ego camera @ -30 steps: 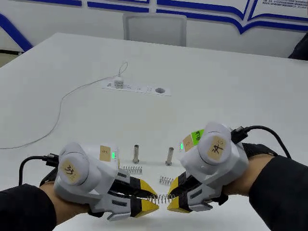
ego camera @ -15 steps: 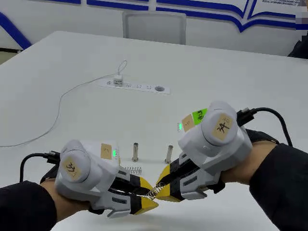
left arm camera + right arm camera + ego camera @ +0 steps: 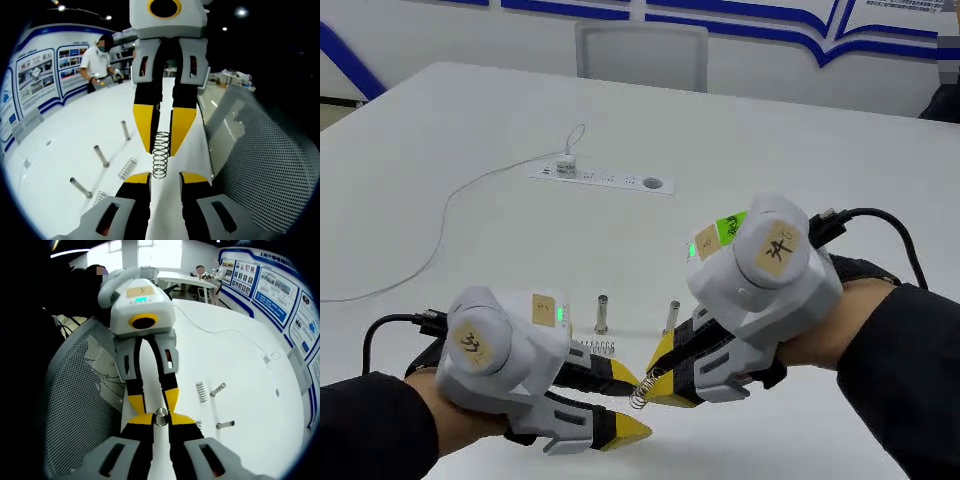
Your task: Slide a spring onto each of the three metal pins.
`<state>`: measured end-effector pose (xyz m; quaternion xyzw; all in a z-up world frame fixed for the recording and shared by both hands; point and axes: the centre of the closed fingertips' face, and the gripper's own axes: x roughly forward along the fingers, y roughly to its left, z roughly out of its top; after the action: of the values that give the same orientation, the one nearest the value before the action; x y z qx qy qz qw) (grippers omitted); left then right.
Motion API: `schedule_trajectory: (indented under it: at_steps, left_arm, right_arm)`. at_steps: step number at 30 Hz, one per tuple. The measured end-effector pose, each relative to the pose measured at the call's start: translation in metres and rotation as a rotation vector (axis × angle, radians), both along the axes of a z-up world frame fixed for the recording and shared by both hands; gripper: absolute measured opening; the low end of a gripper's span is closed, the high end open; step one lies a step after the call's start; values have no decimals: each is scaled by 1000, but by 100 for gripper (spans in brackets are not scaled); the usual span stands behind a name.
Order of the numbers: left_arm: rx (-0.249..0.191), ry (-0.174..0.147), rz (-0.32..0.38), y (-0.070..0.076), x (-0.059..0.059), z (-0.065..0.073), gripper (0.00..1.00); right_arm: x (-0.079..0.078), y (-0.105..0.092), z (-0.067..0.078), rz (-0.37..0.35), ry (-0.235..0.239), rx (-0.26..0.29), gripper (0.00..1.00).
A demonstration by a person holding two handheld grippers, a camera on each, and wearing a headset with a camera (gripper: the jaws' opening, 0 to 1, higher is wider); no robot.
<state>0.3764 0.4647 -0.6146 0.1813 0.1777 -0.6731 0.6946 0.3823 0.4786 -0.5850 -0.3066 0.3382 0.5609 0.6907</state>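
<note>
spring pinched in the right gripper, left one open around its far end

the spring (image 3: 642,388) sits low centre in the head view, one end clamped tight between the yellow jaw tips of the right gripper (image 3: 650,384). in the left gripper view its other end hangs in the gap of the left gripper (image 3: 165,176), whose jaws are spread wider than the coil and don't seem to touch it. three pins (image 3: 101,156) line up on the left of that view with two loose springs (image 3: 127,168) lying near them on the white table (image 3: 800,200). in the head view two of the pins stand upright just above the grippers. a power strip (image 3: 605,182) lies toward the top centre.
</note>
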Motion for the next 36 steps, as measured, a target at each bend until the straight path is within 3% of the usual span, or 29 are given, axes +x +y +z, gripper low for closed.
schedule_trajectory:
  at_steps: [23, 32, 36]
  left_arm:
    - [-49, 30, 202, 47, 28, 8, 43]
    - [-78, 43, 276, 63, 30, 11, 47]
    - [-80, 46, 291, 67, 29, 11, 47]
  right_arm:
    - [40, -79, 22, -154, -47, -99, 12]
    - [62, -107, 35, -201, -71, -144, 12]
    - [73, -118, 34, -229, -69, -175, 12]
